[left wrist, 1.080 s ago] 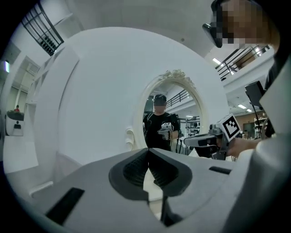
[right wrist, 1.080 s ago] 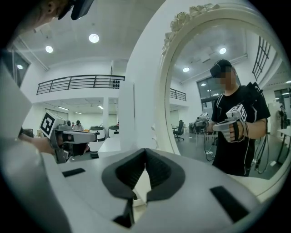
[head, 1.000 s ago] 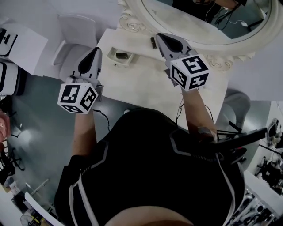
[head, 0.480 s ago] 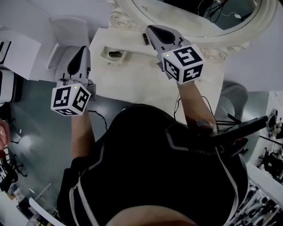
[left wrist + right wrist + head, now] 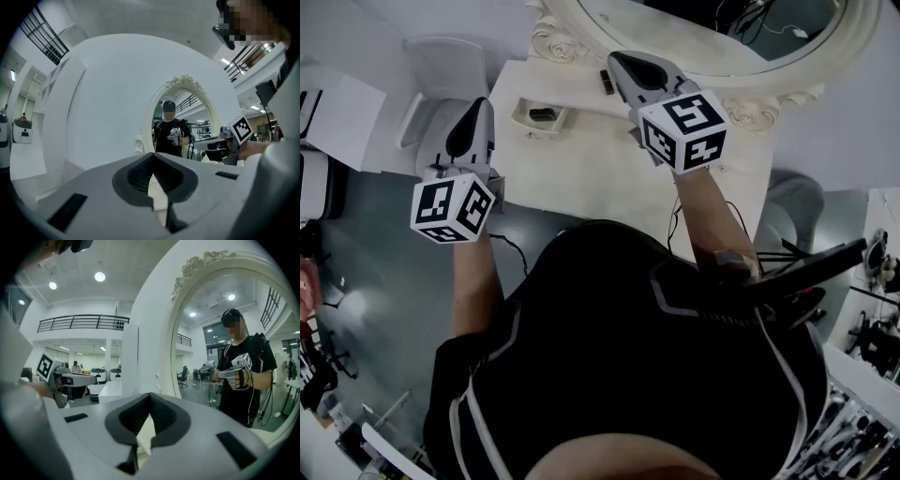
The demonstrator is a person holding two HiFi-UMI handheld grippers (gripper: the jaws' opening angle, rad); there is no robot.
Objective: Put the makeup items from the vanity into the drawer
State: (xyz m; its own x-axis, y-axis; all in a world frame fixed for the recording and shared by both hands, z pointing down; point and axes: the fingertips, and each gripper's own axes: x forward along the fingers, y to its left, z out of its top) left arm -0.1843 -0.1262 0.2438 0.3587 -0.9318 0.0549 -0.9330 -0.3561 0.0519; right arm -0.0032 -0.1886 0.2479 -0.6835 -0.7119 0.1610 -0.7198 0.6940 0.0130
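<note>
A small white tray [image 5: 525,109] on the vanity top [image 5: 581,178] holds a dark makeup item [image 5: 540,114]. A second small dark item [image 5: 606,81] lies by the mirror's base. My left gripper [image 5: 475,103] hovers over the vanity's left edge, just left of the tray, shut and empty. In the left gripper view its jaws [image 5: 152,158] meet with nothing between them. My right gripper [image 5: 619,62] is raised over the back of the vanity, beside the second dark item, also shut and empty [image 5: 150,398]. No drawer shows in any view.
An ornate oval mirror [image 5: 703,37] stands at the back of the vanity and reflects the person. A white chair [image 5: 455,61] stands left of the vanity, another seat [image 5: 792,211] at its right. White furniture [image 5: 337,103] stands at the far left.
Both grippers have shifted a little left and toward the mirror in the head view. Their jaws look the same, and the items on the vanity have not moved.
</note>
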